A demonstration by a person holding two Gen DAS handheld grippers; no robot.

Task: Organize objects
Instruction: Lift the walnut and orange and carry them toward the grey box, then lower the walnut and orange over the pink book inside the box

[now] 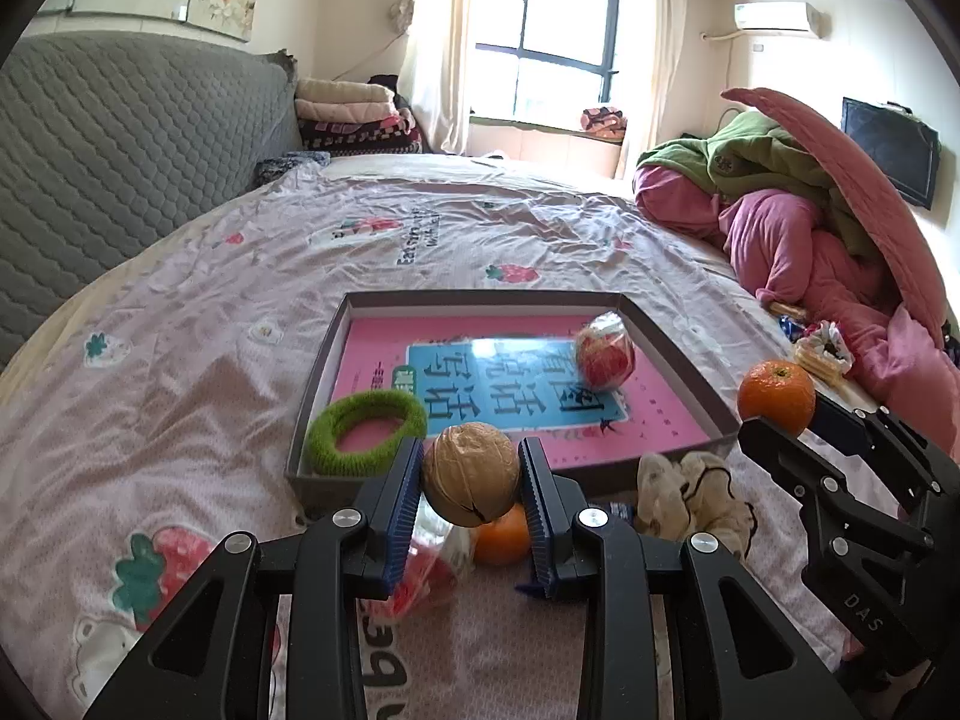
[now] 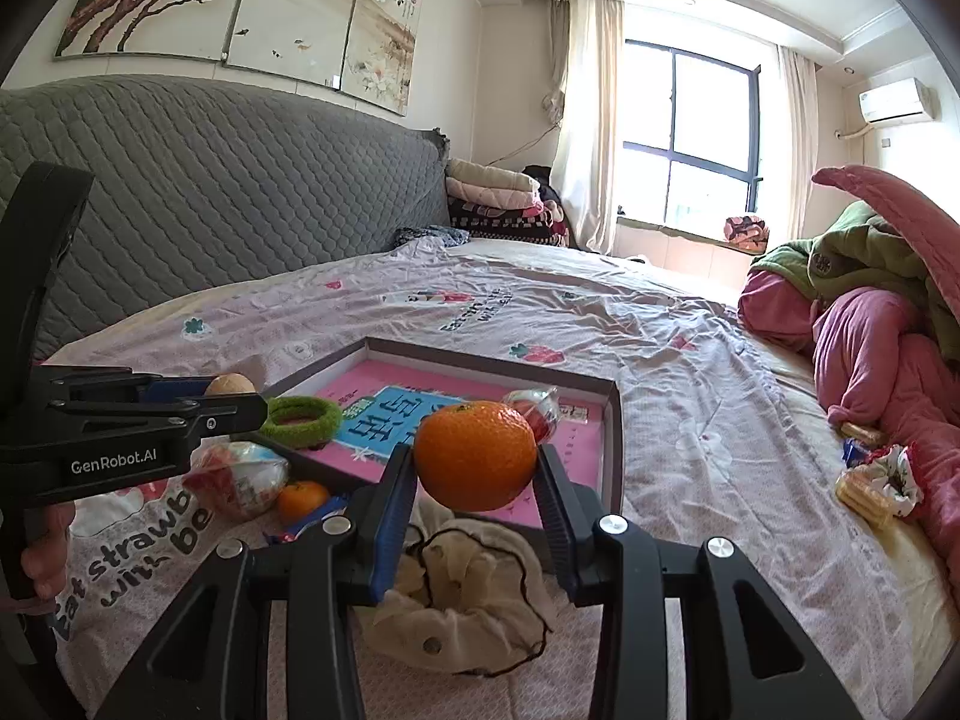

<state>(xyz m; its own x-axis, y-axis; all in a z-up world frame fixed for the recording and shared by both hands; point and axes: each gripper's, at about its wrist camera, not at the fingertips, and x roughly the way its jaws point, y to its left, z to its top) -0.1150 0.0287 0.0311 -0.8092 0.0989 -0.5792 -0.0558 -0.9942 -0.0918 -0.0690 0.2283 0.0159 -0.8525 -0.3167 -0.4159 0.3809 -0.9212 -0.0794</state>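
Observation:
My left gripper (image 1: 471, 474) is shut on a brown walnut (image 1: 471, 471), held just above the near edge of the shallow box (image 1: 480, 299). The right gripper (image 2: 477, 465) is shut on an orange (image 2: 475, 455), also hanging over the box's (image 2: 617, 432) near edge. In the left wrist view the same orange (image 1: 776, 394) shows at the right, clamped in the right gripper (image 1: 780, 420). Inside the box lie a pink book (image 1: 516, 384), a green fuzzy hair ring (image 1: 366, 432) and a wrapped red apple (image 1: 605, 355).
On the bedspread before the box lie a smaller orange (image 2: 303, 498), a wrapped red fruit (image 2: 240, 477) and a cream scrunchie (image 2: 468, 600). Snack packets (image 2: 873, 486) sit at the right by piled pink and green bedding (image 2: 870, 324). A grey headboard (image 2: 210, 192) stands left.

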